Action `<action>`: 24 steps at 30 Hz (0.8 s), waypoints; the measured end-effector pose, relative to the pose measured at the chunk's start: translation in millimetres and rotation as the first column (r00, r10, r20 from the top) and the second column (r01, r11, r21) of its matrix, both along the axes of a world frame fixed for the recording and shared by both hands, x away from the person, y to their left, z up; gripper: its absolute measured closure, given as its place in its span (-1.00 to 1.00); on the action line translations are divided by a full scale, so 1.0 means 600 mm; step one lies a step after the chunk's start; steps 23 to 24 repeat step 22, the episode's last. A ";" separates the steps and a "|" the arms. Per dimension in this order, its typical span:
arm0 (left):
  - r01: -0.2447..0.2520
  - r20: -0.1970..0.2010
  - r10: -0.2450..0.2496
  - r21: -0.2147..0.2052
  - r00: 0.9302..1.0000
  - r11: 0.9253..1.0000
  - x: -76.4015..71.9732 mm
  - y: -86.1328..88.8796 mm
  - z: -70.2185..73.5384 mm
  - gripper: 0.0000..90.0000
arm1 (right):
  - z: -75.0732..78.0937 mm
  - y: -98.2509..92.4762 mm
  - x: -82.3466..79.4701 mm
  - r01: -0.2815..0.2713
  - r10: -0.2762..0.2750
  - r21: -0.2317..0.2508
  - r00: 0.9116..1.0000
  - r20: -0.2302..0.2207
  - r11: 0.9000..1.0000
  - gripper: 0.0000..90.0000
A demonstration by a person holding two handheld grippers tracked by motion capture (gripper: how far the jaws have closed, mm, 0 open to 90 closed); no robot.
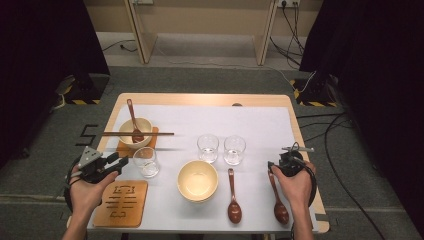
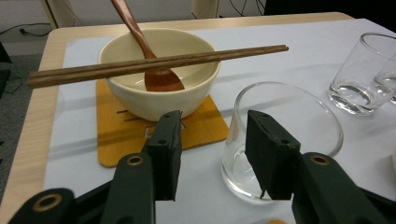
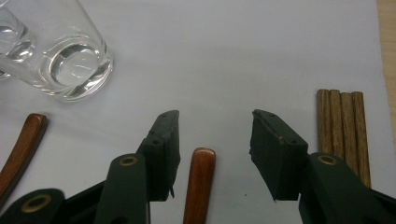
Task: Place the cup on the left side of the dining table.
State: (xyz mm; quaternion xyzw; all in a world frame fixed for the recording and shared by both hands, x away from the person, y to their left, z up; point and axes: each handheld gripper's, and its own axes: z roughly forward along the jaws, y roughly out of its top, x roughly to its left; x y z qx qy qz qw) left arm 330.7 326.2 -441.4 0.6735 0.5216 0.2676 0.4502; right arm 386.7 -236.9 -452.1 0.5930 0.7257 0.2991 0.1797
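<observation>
White table cover [image 3: 243,56] shows chopsticks [image 3: 343,135] cut off.

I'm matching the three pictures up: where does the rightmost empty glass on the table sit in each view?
High view: rightmost glass, mid-table, just right of its twin glass.
Left gripper view: the glass at the right edge, cut off, behind the twin.
Right gripper view: the glass at upper left, large.
Shared landmark: the twin glass right beside it.
</observation>
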 end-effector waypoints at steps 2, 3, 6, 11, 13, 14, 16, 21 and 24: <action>-0.013 0.003 0.013 0.004 1.000 1.000 -0.007 0.007 -0.006 0.22 | 0.000 0.001 0.000 0.002 -0.002 0.001 1.000 0.000 1.000 0.17; -0.023 0.002 0.023 0.003 1.000 1.000 -0.010 0.011 -0.010 0.22 | 0.000 0.002 -0.001 0.003 -0.003 0.001 1.000 -0.001 1.000 0.17; -0.052 -0.004 0.052 0.001 0.999 0.999 -0.017 0.021 -0.025 0.21 | -0.001 0.002 -0.001 -0.001 0.001 -0.002 1.000 -0.002 1.000 0.16; -0.080 -0.029 0.079 -0.035 0.996 0.996 -0.025 0.030 -0.049 0.20 | -0.006 0.007 0.000 0.000 0.000 0.002 1.000 -0.014 1.000 0.15; -0.091 -0.033 0.090 -0.040 0.995 0.995 -0.027 0.033 -0.054 0.19 | -0.008 0.006 0.001 -0.006 0.006 -0.004 1.000 -0.011 1.000 0.15; -0.094 -0.036 0.092 -0.041 0.995 0.995 -0.028 0.034 -0.055 0.19 | -0.009 0.005 0.002 -0.011 0.011 -0.006 1.000 -0.011 1.000 0.15; -0.103 -0.040 0.101 -0.046 0.994 0.994 -0.028 0.037 -0.059 0.18 | -0.010 0.004 0.002 -0.014 0.014 -0.001 1.000 -0.007 1.000 0.15; -0.112 -0.051 0.108 -0.066 0.993 0.992 -0.025 0.039 -0.061 0.14 | -0.011 0.000 0.003 -0.012 0.012 0.014 1.000 0.001 1.000 0.14; -0.114 -0.049 0.111 -0.069 0.993 0.991 -0.024 0.040 -0.060 0.12 | -0.011 0.000 0.003 -0.010 0.010 0.020 1.000 0.001 1.000 0.14</action>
